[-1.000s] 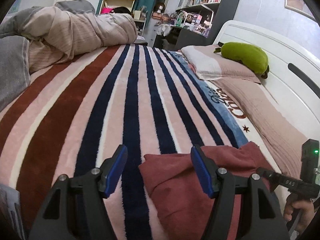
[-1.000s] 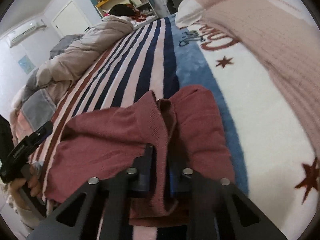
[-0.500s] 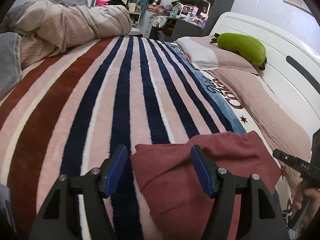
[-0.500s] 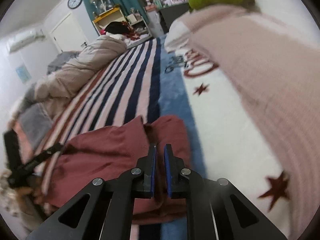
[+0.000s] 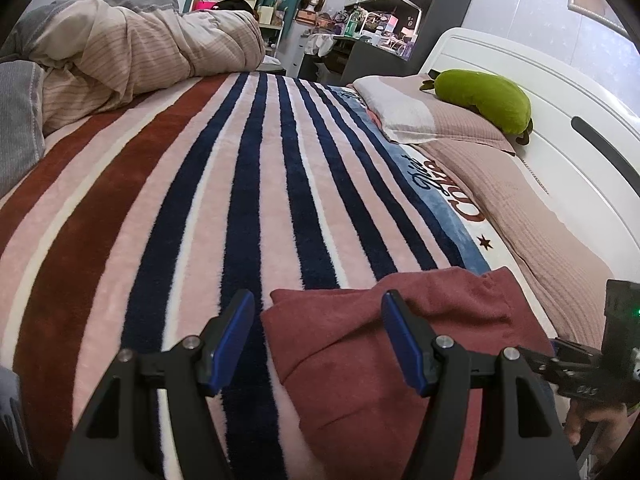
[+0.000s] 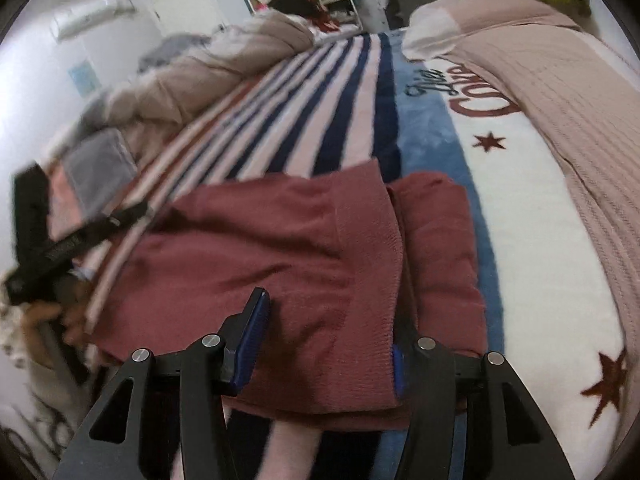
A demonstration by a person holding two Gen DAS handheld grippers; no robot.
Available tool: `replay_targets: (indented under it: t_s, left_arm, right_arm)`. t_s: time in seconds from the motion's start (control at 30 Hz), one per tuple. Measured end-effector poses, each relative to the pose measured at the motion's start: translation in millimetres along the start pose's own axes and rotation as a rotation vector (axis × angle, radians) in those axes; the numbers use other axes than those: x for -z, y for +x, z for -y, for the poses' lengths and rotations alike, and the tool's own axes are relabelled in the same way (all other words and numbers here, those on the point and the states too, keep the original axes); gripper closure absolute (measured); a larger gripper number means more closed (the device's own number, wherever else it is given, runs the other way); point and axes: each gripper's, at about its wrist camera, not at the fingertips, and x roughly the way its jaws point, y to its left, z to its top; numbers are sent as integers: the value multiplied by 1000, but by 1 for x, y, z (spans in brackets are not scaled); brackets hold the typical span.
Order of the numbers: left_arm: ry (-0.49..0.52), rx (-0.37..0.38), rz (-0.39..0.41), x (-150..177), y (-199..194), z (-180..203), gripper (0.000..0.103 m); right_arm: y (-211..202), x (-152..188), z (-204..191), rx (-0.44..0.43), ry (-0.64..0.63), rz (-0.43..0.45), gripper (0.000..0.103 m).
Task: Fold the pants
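The dark red pants [image 5: 384,344] lie folded in a flat stack on the striped blanket [image 5: 240,184]; they also show in the right wrist view [image 6: 280,256]. My left gripper [image 5: 318,340] is open and empty, hovering over the stack's left edge. My right gripper [image 6: 328,344] is open, its jaws wide apart low over the top layer, with the right fingertip hidden behind the folded hem. The other gripper's black body shows at the right edge of the left wrist view [image 5: 592,368] and at the left of the right wrist view [image 6: 60,240].
A pink knitted cover [image 5: 532,216] and pillow [image 5: 416,112] with a green plush [image 5: 484,100] lie by the white headboard [image 5: 560,92]. A bunched beige duvet [image 5: 132,52] lies at the far left. Shelves and a desk stand beyond the bed.
My right gripper was shut on the red fabric, let it go, then opened wide and dropped over the stack. The pants now lie flatter. My left gripper stayed open.
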Motion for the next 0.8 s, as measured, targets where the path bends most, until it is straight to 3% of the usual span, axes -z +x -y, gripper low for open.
replay_targets:
  t_s: [0.13,0.17,0.2,0.3,0.53,0.63,0.7,0.73,0.77,0.8]
  left_arm:
    - [4,-1,-2,0,-1,1,41]
    - [5,-1,-2,0,-1,2,41]
    - [7,0,-4,0,-1,2,41]
    - [10,1,-7,1,1,3,41]
    - [13,13,-7,1,1,5,41]
    - [19,23,-17,2,2,7,41]
    - [18,35,-29,3,4,8,41]
    - [17,41,-34,3,4,8,41]
    - [14,49,-41,3,5,9,41]
    - [13,56,-48,4,6,9,41]
  right_arm:
    - [5,4,-8,52,-50,10,53]
    - [7,6,-11,61,-71,6,56]
    - [8,8,-14,66,-96,0,70]
    - [6,10,-26,128,-169,10,94]
    - [-24,-1,-21,225,-145,112,97]
    - [-23,-1,-3,215,-63,69,94]
    - [-16,4,7,224,-29,34,79]
    - [-16,5,9,220,-25,38,78]
    - [-19,4,11,213,-20,48,70]
    - [-23,2,12,225,-12,59,55]
